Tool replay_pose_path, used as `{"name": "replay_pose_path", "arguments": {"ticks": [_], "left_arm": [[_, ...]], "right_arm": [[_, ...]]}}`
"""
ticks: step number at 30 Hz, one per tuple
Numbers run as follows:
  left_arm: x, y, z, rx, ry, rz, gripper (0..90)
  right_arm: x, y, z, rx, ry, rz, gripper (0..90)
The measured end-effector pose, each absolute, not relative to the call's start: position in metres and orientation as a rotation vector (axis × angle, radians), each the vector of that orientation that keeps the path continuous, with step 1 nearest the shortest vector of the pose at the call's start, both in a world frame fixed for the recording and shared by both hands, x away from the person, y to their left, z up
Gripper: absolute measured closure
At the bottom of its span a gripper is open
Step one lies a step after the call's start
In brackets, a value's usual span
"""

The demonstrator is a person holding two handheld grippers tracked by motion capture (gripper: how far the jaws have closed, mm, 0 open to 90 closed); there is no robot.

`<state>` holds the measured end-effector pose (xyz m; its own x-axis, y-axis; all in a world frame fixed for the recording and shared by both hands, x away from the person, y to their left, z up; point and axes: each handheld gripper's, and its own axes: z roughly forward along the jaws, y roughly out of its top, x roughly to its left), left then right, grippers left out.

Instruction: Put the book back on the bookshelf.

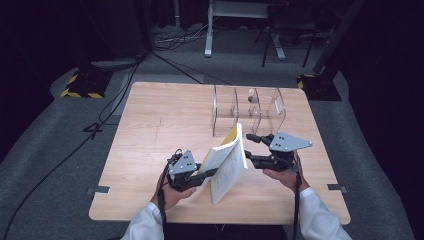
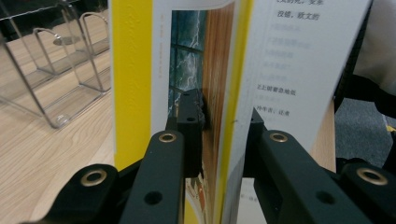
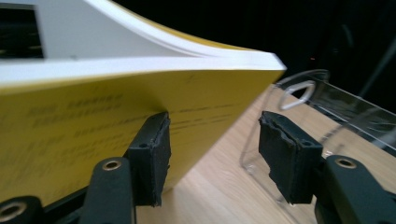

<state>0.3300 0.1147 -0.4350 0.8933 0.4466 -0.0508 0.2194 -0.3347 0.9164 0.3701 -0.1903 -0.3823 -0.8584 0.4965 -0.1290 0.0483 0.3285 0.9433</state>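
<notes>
L hand-held gripper (image 2: pixel 219 140) clamped on book (image 2: pixel 280 60), R hand-held gripper (image 3: pixel 212 154) wide, touching cover

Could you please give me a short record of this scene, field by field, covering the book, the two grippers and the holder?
surface: wooden table
book: yellow-covered book, held up off the table, pages partly fanned
left gripper: left gripper shut on the book, one jaw between pages, the other against an outer printed page
right gripper: right gripper open, one jaw against the yellow cover
holder: clear acrylic divider rack, upright beyond the book, slots look empty
</notes>
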Motion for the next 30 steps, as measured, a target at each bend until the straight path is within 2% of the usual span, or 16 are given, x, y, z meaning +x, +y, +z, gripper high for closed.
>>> {"name": "replay_pose_path", "arguments": {"ticks": [5,13,21,23,30], "left_arm": [[0.322,0.128,-0.437,1.937,0.504,0.255,76.7],[0.305,0.145,-0.440,1.952,0.507,0.273,70.6],[0.285,0.152,-0.448,2.042,0.485,0.232,46.0],[0.284,0.151,-0.449,2.044,0.496,0.240,35.3],[0.279,0.136,-0.447,2.004,0.533,0.257,24.0]], "right_arm": [[0.356,-0.172,-0.388,0.372,2.267,1.536,38.5],[0.343,-0.141,-0.401,0.321,2.309,1.478,38.1],[0.336,-0.126,-0.409,0.277,2.331,1.452,38.4],[0.335,-0.125,-0.409,0.278,2.336,1.456,38.4],[0.333,-0.115,-0.408,0.261,2.317,1.438,38.2]]}}
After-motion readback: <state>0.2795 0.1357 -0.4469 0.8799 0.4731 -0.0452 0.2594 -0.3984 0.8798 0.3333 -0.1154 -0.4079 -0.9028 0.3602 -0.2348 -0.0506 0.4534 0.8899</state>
